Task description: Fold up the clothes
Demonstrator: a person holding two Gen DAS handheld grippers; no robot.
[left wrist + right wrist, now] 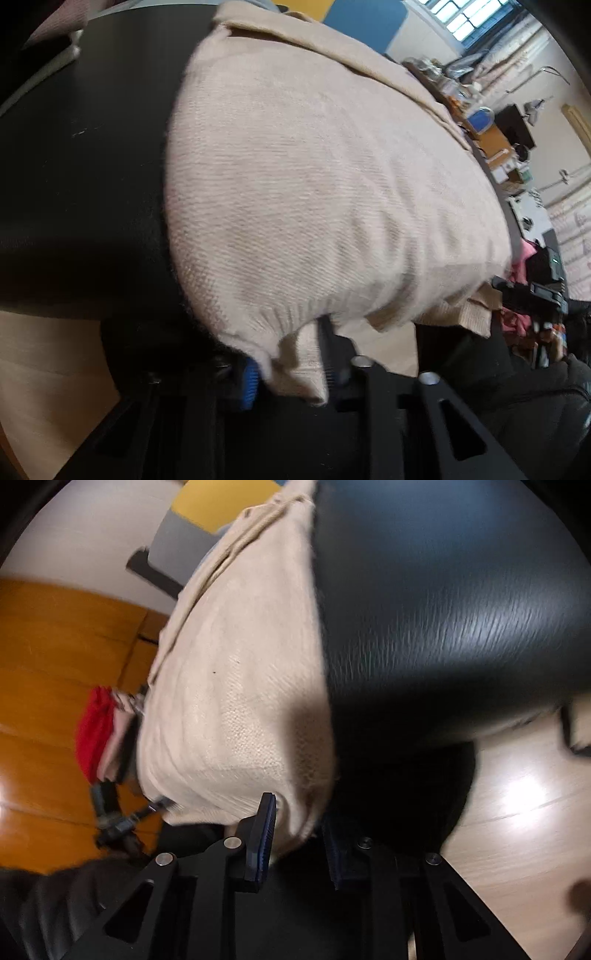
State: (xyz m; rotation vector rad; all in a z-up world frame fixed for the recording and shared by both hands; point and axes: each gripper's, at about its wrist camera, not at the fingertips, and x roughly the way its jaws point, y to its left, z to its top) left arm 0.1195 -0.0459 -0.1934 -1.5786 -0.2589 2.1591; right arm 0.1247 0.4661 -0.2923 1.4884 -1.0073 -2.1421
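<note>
Nearby, red cloth [94, 734], beige sweater [236, 701], black table [443, 609]

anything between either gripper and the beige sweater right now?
Nothing visible. The left gripper already has the beige sweater hem between its fingers, and the right gripper has a corner of it between its own. The sweater lies on the black table.
</note>
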